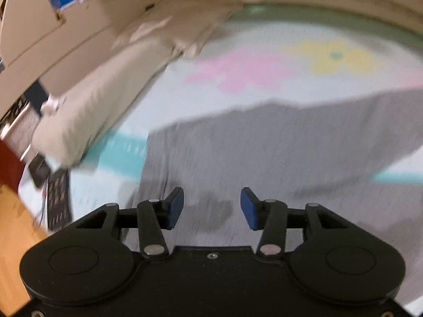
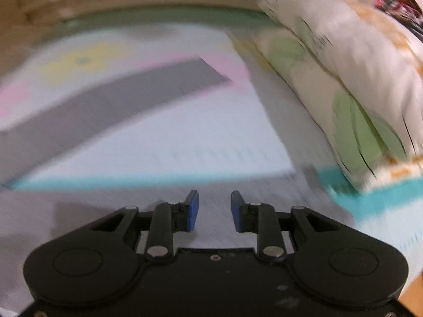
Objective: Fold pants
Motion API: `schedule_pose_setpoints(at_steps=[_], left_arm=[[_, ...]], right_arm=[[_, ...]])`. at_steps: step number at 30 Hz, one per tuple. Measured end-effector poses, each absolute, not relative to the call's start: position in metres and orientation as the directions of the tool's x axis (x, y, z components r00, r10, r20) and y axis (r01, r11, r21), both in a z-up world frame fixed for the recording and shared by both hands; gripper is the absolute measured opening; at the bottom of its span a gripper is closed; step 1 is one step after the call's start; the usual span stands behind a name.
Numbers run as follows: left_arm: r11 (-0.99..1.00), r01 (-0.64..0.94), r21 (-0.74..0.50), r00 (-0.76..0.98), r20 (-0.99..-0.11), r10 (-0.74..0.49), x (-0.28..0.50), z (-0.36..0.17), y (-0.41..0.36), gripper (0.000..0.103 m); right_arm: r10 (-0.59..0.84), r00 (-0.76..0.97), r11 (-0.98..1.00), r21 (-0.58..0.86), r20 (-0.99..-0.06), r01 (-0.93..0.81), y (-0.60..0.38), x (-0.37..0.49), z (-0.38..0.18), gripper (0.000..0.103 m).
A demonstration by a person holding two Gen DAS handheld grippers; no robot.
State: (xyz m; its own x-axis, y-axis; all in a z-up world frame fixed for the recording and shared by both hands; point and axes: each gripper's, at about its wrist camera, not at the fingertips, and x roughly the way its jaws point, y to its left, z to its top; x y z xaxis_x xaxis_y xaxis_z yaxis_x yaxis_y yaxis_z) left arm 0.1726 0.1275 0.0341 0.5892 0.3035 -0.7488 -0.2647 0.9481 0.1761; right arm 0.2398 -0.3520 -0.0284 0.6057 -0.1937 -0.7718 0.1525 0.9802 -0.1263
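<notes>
The grey knit-cloth pants [image 1: 238, 142] look matt and soft. The pale printed cloth sheet [image 2: 164, 132] beneath is matt. At upper right of the right wrist view, a white leaf-print fabric pillow [image 2: 351, 79]. Matt black plastic left gripper [image 1: 211, 207] with shiny metal pins.

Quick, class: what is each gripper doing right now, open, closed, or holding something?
Left gripper: open, nothing held, above the grey pants.
Right gripper: open, nothing between its pads.

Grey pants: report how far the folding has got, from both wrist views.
Done: the grey pants lie spread on the patterned bed sheet; one leg stretches out flat. No finished fold is visible, though blur hides detail. In hand: nothing. The left tongs and right tongs stand open above the fabric, empty. Left: apparently all the folding, starting with a grasp.
</notes>
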Motion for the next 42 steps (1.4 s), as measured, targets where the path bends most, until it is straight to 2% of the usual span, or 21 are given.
schedule_pose_setpoints(at_steps=[5,9,13,15,21,33,36,38,39,40,42], left_arm=[[0.974,-0.193,0.116,0.619,-0.756,0.212,0.223,0.062,0.125,0.055],[0.986,-0.145,0.086,0.627,-0.763,0.159,0.272,0.061,0.129,0.055],[0.987,-0.115,0.116,0.633,-0.757,0.163,0.319,0.042,0.132,0.055],[0.99,-0.102,0.093,0.632,-0.763,0.137,0.341,0.031,0.136,0.055],[0.998,-0.052,0.023,0.563,-0.825,0.049,0.391,-0.017,0.15,0.055],[0.995,0.095,0.01,0.49,-0.871,-0.038,0.401,-0.065,0.155,0.055],[0.986,0.147,0.076,0.499,-0.867,-0.007,0.398,-0.076,0.143,0.054],[0.98,0.176,0.097,0.513,-0.859,-0.007,0.392,-0.08,0.134,0.038],[0.98,0.181,0.077,0.507,-0.861,-0.026,0.39,-0.081,0.131,0.017],[0.983,0.169,0.069,0.505,-0.863,-0.026,0.389,-0.079,0.128,0.012],[0.988,0.143,0.059,0.501,-0.865,-0.021,0.385,-0.074,0.127,0.009]], right_arm=[[-0.094,0.642,0.995,-0.042,-0.761,0.095,-0.322,0.278,0.004,0.031],[-0.068,0.637,0.997,-0.031,-0.768,0.069,-0.309,0.318,-0.001,0.031],[-0.109,0.657,0.994,-0.096,-0.746,0.055,-0.291,0.354,-0.008,0.031],[-0.113,0.654,0.993,-0.109,-0.748,0.047,-0.283,0.371,-0.016,0.031],[-0.086,0.644,0.996,-0.063,-0.76,0.059,-0.269,0.4,-0.042,0.031],[-0.06,0.615,0.998,-0.065,-0.786,0.014,-0.243,0.428,-0.072,0.031],[-0.039,0.599,0.999,-0.048,-0.8,0.001,-0.237,0.437,-0.078,0.031],[-0.028,0.589,0.999,-0.044,-0.808,-0.012,-0.23,0.448,-0.081,0.031],[-0.027,0.587,0.999,-0.045,-0.809,-0.016,-0.227,0.454,-0.084,0.031],[-0.024,0.584,0.999,-0.045,-0.811,-0.022,-0.223,0.462,-0.085,0.031],[-0.018,0.578,0.999,-0.044,-0.816,-0.03,-0.215,0.475,-0.085,0.031]])
